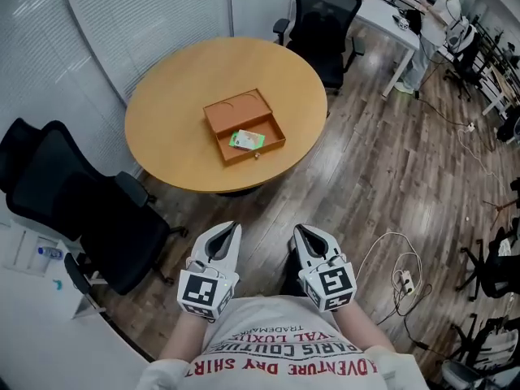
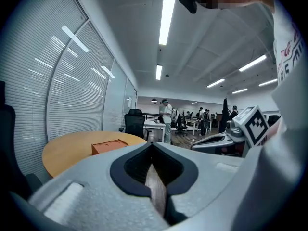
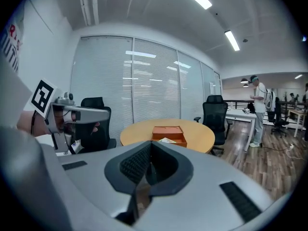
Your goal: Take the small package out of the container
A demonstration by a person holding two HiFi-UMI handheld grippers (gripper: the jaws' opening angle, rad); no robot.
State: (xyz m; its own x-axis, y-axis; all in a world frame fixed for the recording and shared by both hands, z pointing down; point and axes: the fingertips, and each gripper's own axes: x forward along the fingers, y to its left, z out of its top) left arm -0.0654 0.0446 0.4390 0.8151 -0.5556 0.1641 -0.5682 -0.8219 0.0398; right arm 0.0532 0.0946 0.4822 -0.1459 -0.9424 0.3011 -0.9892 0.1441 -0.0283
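The package (image 1: 246, 140) lies in the open box (image 1: 236, 108) on the round table (image 1: 171, 96), far ahead of you. Your left gripper (image 1: 234, 227) and right gripper (image 1: 298, 229) hang clenched and empty near your body; reach in like that and you may shove the box.

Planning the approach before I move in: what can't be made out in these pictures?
- Small package: head view, too small to read its print.
- Same package: left gripper view, hidden behind the container wall.
- Floor of the container: right gripper view, its front wall covers it.
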